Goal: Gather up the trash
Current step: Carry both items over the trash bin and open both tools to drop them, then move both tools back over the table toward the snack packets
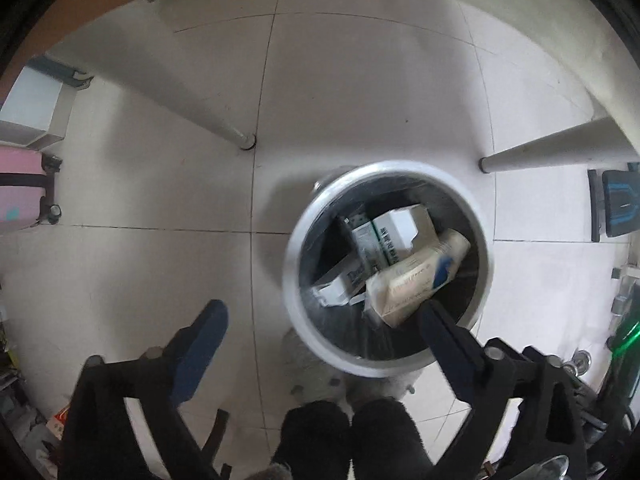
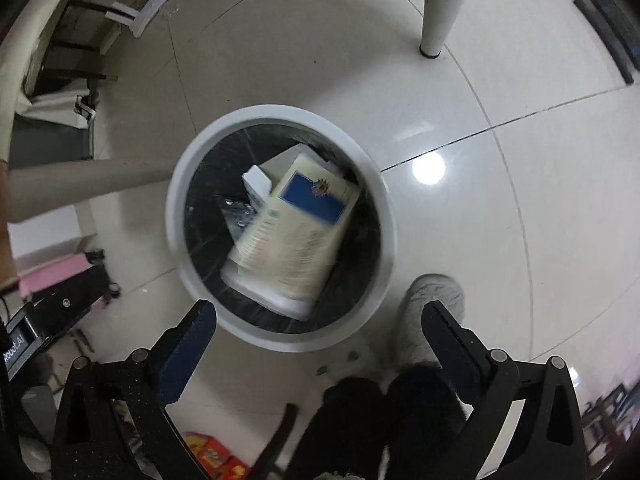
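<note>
A round white trash bin (image 1: 296,280) with a black liner stands on the tiled floor, also in the right wrist view (image 2: 384,216). Inside lie several cardboard boxes: a cream box with a blue panel (image 2: 296,228) on top, also in the left wrist view (image 1: 416,280), and white-and-green boxes (image 1: 384,240) under it. My left gripper (image 1: 324,320) is open and empty above the bin's near rim. My right gripper (image 2: 320,316) is open and empty above the bin's near rim.
White table legs (image 1: 224,128) (image 1: 552,152) (image 2: 436,8) stand around the bin. A pink suitcase (image 1: 20,192) is at the left. The person's grey slipper (image 2: 432,304) and dark trouser legs (image 2: 384,424) are beside the bin. Red packets (image 2: 212,456) lie on the floor.
</note>
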`<state>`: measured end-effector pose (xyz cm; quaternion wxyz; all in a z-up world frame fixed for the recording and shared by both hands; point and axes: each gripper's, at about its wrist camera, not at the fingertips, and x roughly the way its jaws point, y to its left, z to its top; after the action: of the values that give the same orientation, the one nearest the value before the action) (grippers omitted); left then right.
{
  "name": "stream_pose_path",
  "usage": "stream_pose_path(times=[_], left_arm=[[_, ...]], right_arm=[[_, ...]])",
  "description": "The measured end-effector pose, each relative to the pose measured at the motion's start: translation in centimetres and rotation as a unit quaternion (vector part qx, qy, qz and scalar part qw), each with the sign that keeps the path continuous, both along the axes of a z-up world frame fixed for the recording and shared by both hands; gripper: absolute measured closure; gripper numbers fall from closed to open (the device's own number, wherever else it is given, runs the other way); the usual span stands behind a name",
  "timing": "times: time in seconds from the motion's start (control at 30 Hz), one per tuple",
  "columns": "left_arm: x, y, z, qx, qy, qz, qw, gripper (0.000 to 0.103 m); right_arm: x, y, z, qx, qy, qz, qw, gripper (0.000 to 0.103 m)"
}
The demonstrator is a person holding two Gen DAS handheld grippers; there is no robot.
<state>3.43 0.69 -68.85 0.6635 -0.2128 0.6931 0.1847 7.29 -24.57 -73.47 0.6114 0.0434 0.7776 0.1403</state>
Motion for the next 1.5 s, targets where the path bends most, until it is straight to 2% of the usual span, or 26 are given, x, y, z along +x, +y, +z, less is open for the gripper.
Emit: stream_pose_path(times=[0.17,0.3,0.47,0.63,0.9,1.13,1.27,1.37,1.5], left_arm=[[-1.7,-0.2,2.4,0.025,-0.003,-0.011,0.9996,0.002],[-2.8,-0.6,5.1,0.048,-0.020,-0.020,0.9985,0.002],[-3.7,-1.4,9.2,0.049,-0.029,-0.023,0.9981,0.002],[-4.5,-2.6,14.5,0.047,-0.043,-0.028,0.9976,0.002],[-6.7,-3.7,22.9,0.038,-0.057,-0.027,0.9972,0.002],[-8.5,-4.5,29.9,0.028,-0.067,-0.038,0.9966,0.002],[-8.8,-4.7,33.6,0.033,-0.070,-0.042,0.9962,0.002],[-8.4,-4.3,37.0,0.041,-0.085,-0.042,0.9946,0.002],[-6.8,-3.3,41.3,0.059,-0.133,-0.041,0.9885,0.002]], right_arm=[[-0.9,0.4,2.2,-0.040,-0.029,0.037,0.998,0.000],[-0.3,0.5,5.9,-0.069,-0.056,0.063,0.994,0.000],[-1.0,0.3,10.6,-0.084,-0.076,0.074,0.991,0.000],[-1.7,0.1,16.7,-0.084,-0.092,0.083,0.989,0.000],[-2.6,-1.0,28.3,-0.073,-0.131,0.080,0.985,0.000],[-3.6,-2.0,38.0,-0.059,-0.146,0.080,0.984,0.000],[-4.2,-2.2,42.6,-0.050,-0.147,0.084,0.984,0.000],[-4.2,-2.2,46.1,-0.041,-0.153,0.080,0.984,0.000],[-3.1,-1.8,50.9,-0.014,-0.170,0.062,0.983,0.000]])
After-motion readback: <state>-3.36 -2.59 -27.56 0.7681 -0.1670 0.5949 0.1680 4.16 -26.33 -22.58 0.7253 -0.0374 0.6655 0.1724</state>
